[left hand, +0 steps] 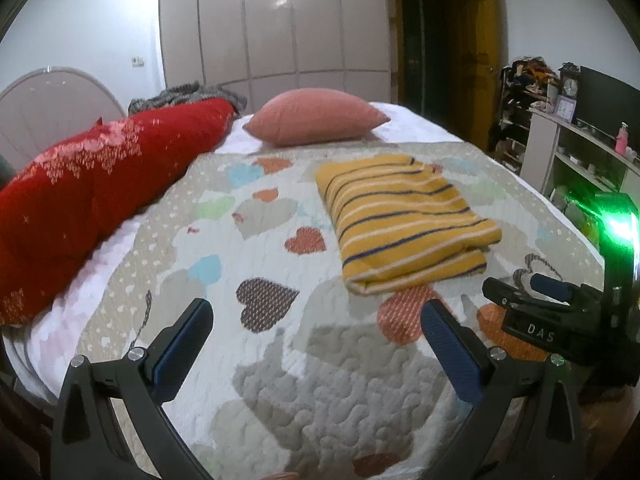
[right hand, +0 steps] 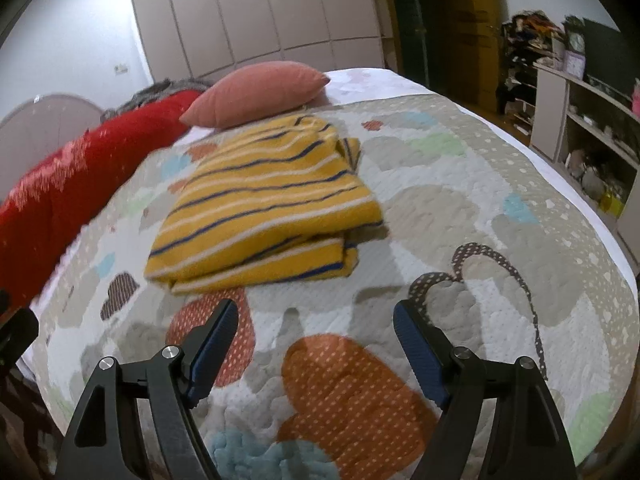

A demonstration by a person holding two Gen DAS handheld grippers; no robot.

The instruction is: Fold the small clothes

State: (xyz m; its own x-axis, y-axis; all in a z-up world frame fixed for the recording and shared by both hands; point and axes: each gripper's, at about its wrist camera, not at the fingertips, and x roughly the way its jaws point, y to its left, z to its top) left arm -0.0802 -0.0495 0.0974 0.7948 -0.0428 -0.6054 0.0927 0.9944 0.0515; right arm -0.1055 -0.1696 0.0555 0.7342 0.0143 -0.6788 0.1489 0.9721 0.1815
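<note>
A yellow garment with navy and white stripes (left hand: pixel 404 220) lies folded into a compact rectangle on the heart-patterned quilt (left hand: pixel 276 392); it also shows in the right wrist view (right hand: pixel 264 204). My left gripper (left hand: pixel 316 312) is open and empty, above the quilt, short of the garment's near edge and to its left. My right gripper (right hand: pixel 312 314) is open and empty, just in front of the garment's near edge. The right gripper's body also shows in the left wrist view (left hand: pixel 560 316), at the right.
A red blanket (left hand: pixel 80 200) lies along the bed's left side. A pink pillow (left hand: pixel 316 118) sits behind the garment. A white shelf unit (left hand: pixel 580 152) with clutter stands to the right of the bed. Wardrobe doors (left hand: pixel 272 20) are behind.
</note>
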